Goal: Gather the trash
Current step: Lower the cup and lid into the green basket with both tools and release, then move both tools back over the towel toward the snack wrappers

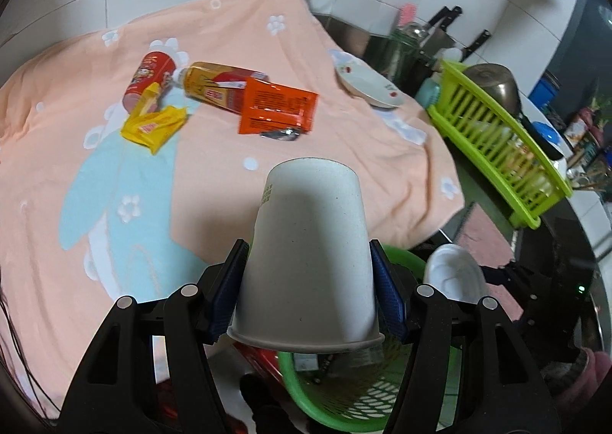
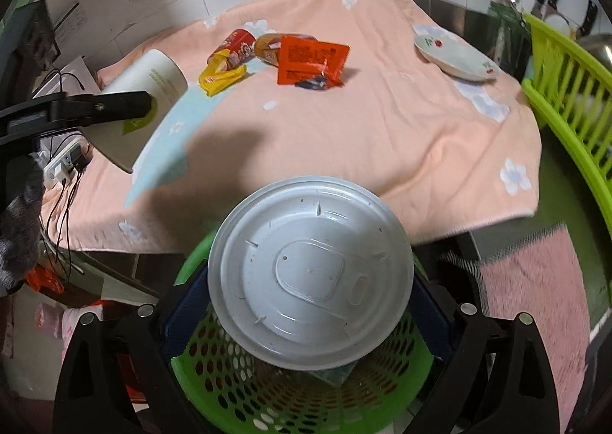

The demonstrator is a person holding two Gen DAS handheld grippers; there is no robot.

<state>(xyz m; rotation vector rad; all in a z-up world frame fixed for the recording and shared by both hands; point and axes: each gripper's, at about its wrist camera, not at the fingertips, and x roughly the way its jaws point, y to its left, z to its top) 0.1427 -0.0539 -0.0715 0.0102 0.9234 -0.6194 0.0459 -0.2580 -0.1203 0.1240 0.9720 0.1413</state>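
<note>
The left gripper was clamped on an upturned white paper cup and the right gripper on a round white plastic lid, both above the green perforated plastic basket. Each wanted centring over the rim before letting go. Farther off, the yellow wrapper, orange packet and bottles waited on the peach towel.

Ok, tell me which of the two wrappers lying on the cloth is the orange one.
It is the flat orange packet leaning over the amber bottle, nearer the white plate. The other wrapper is yellow and crumpled, lying against the red can.
</note>
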